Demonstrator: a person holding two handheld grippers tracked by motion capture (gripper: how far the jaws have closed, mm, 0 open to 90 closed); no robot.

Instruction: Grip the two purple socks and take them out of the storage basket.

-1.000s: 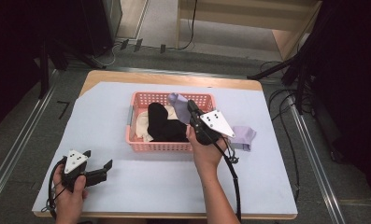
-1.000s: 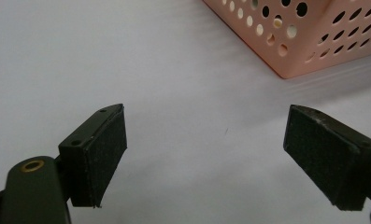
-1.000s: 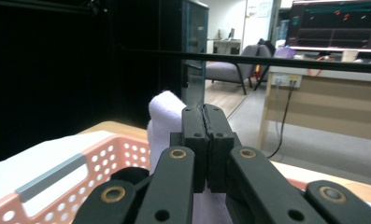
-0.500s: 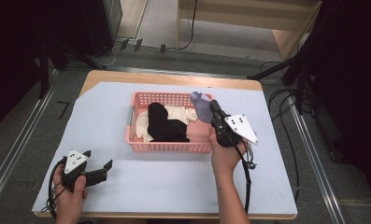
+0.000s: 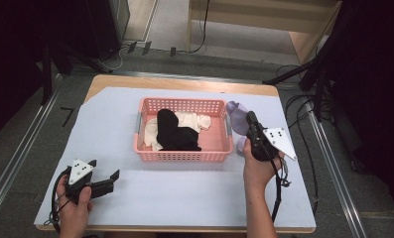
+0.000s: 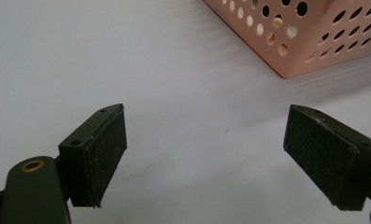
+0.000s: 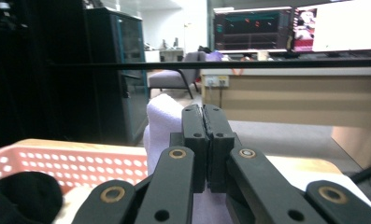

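A pink perforated basket [image 5: 184, 156] stands mid-table and holds a black garment [image 5: 175, 133] lying over a white one [image 5: 195, 119]. My right gripper [image 5: 250, 119] is just right of the basket, shut on a lilac cloth [image 5: 236, 117] that hangs against the basket's right wall. In the right gripper view the jaws are pressed together [image 7: 204, 135], with the lilac cloth [image 7: 162, 120] bulging to their left. A second bit of lilac fabric [image 5: 241, 144] peeks out beneath that hand. My left gripper [image 5: 113, 178] rests at the front left, open [image 6: 206, 154] with nothing between its pads.
A pale sheet [image 5: 184, 198] covers the table with free room in front of the basket and to its left. The basket's corner [image 6: 304, 42] lies ahead of the left gripper. Cables [image 5: 279, 198] trail from the right gripper toward the front edge.
The right gripper carried the lilac cloth from above the basket to just past its right wall and lower. The left gripper stayed still.
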